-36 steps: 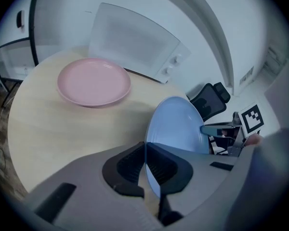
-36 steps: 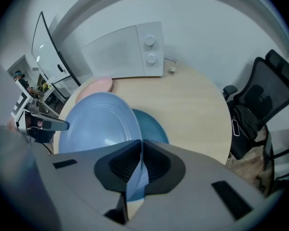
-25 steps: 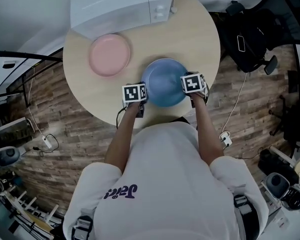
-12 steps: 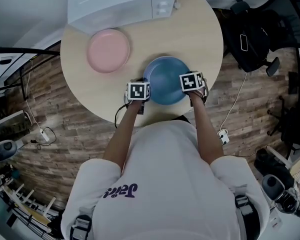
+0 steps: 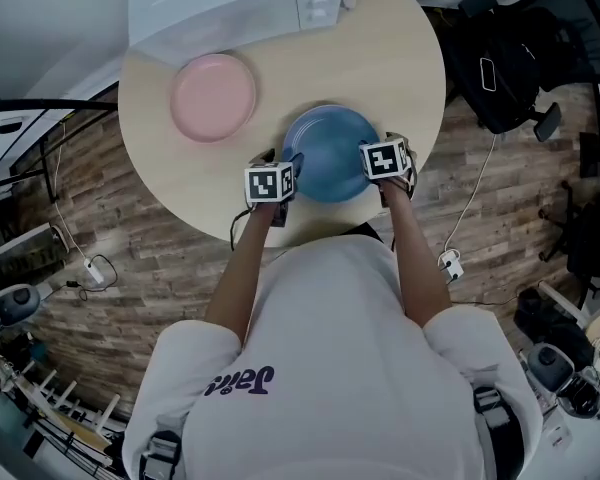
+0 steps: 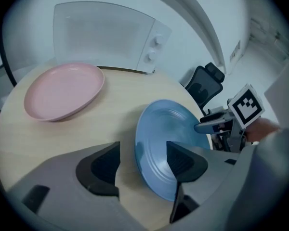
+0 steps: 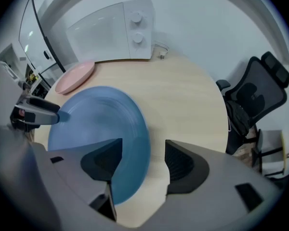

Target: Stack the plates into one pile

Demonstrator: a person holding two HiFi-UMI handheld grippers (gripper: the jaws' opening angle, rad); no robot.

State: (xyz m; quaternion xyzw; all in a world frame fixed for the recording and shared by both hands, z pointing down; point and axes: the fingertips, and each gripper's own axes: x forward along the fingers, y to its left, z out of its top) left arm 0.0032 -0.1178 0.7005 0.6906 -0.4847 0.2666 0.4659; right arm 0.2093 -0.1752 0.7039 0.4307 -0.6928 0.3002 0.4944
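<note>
**Both grippers let go of the blue plate**

Since the earlier frame both pairs of jaws have just been opening. A second ago they were pinched on opposite sides of the blue plate's rim, and now they stand wide. Neither plate has changed its place on the table.

Head view: the blue plate [image 5: 330, 153] lies flat close to the table's [image 5: 400, 58] near edge, in front of the person. The left gripper [image 5: 280, 161] is at the plate's left rim and the right gripper [image 5: 382, 156] at its right rim. The pink plate [image 5: 213, 97] sits apart from it towards the left edge, just in front of the white microwave [image 5: 230, 8] at the far edge. The two plates are not stacked.

Left gripper view: the jaws are spread wide, and the blue plate's [image 6: 161, 129] rim runs between them with neither pad pressing on it. The right gripper [image 6: 216, 124] shows across the plate, and the pink plate [image 6: 62, 91] lies further off, before the microwave [image 6: 106, 37].

Right gripper view: these jaws are wide too. The blue plate [image 7: 98, 124] is slightly blurred, and its rim passes between the pads, clear of both. The left gripper's tip [image 7: 38, 114] is at the opposite rim. Beyond it are the pink plate [image 7: 74, 78] and the microwave [image 7: 115, 30], with an office chair [image 7: 257, 95] off the table's right edge.
</note>
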